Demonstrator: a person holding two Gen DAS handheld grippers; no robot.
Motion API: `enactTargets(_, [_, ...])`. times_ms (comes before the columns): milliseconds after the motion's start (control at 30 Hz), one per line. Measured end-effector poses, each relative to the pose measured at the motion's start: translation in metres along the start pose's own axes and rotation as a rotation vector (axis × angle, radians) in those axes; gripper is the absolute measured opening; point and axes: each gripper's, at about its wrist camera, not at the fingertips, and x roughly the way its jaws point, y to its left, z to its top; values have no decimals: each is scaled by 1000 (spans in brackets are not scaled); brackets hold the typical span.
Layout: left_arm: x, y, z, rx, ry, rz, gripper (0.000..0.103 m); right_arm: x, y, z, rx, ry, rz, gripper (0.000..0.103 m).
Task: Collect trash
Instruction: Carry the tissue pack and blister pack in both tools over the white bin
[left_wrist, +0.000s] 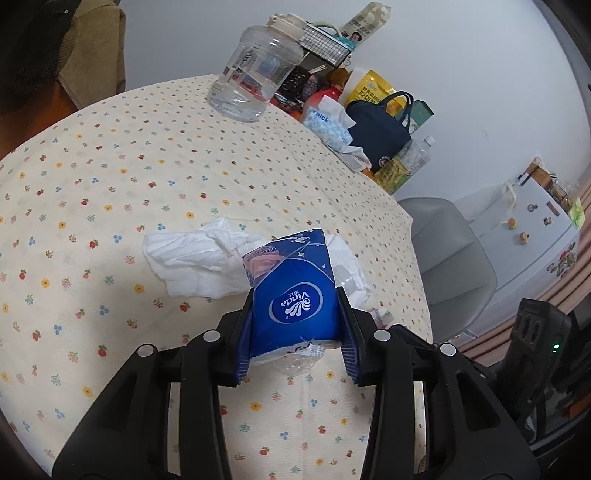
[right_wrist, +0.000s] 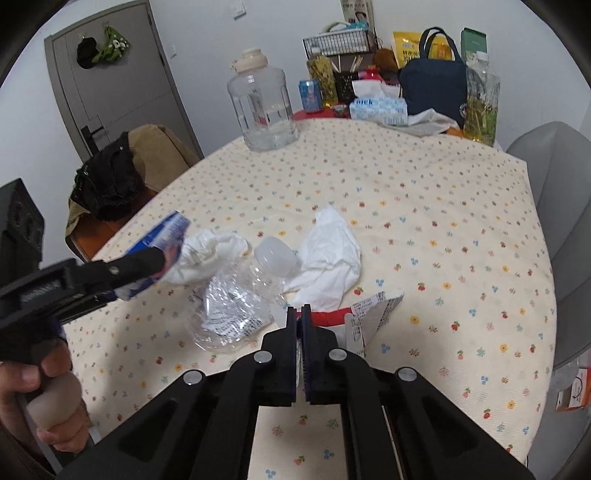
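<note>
The left claw (left_wrist: 295, 314) grips a blue Vinda tissue pack (left_wrist: 295, 295), held just above the floral-clothed table (left_wrist: 110, 166). The right claw (right_wrist: 300, 314) hovers with jaws pressed together, holding nothing, beside a red-edged wrapper (right_wrist: 373, 314). Past them lie a crushed clear bottle (right_wrist: 240, 299) and crumpled white tissues (right_wrist: 328, 258). At the far edge stand a large water jug (right_wrist: 266, 107) and a navy bag (right_wrist: 432, 88).

"Vinda" is printed in white — upside down — on the blue tissue pack (left_wrist: 293, 295) near the left wrist camera. "Thick" is read on the blue-and-white tissue box (right_wrist: 378, 108) at the far side of the table — other print is too small.
</note>
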Motion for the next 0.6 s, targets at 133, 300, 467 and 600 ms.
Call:
enactTargets(133, [0,-13,-1,27,-4,-13,40,-25,-9,-1,32,-41,17,3])
enactTargets(300, [3,-30,-4,57,6,-37,40,-46,-26,-8,89,-66,33,3])
enactTargets(467, [10,-55,-12,104,29,-70,40,-67,-52,-19,167,-88,46,3])
enactTargets(600, [17,-79,-21,147,52,-96,40,-83,-74,-30,217,-110,16,3])
